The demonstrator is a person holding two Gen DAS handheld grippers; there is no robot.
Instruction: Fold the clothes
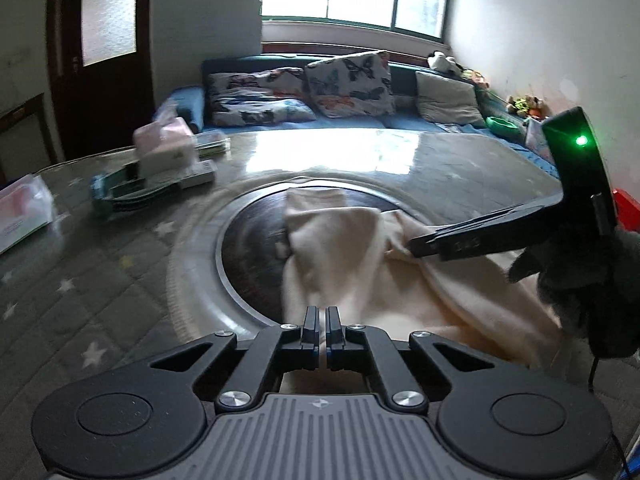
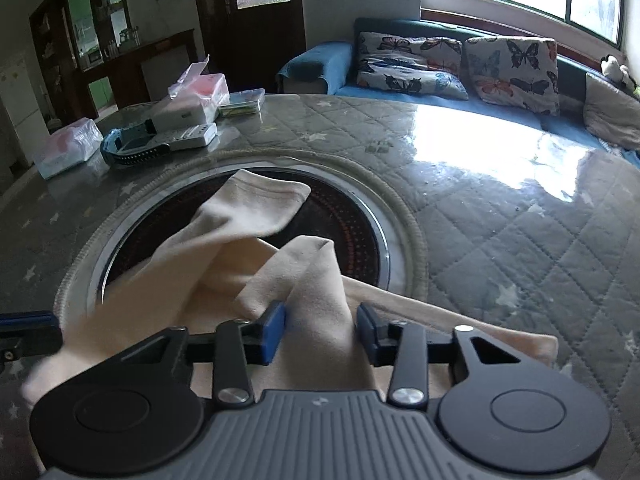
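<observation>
- Now spread over the round table [image 2: 500, 208]: cream garment [image 2: 224, 256], draped across the dark centre disc [image 2: 348, 216], one sleeve reaching toward 12 o'clock.
- Left gripper [image 1: 323, 330]: clamped tight on a thin edge of cream cloth at 6 o'clock, fabric pinched between the pads.
- Right gripper [image 2: 322, 330]: jaws part-open, straddling a raised fold; blue left pad [image 2: 274, 332] touching cloth, right pad just apart.
- Tissue box [image 2: 192, 108] far off at 10 o'clock.
</observation>
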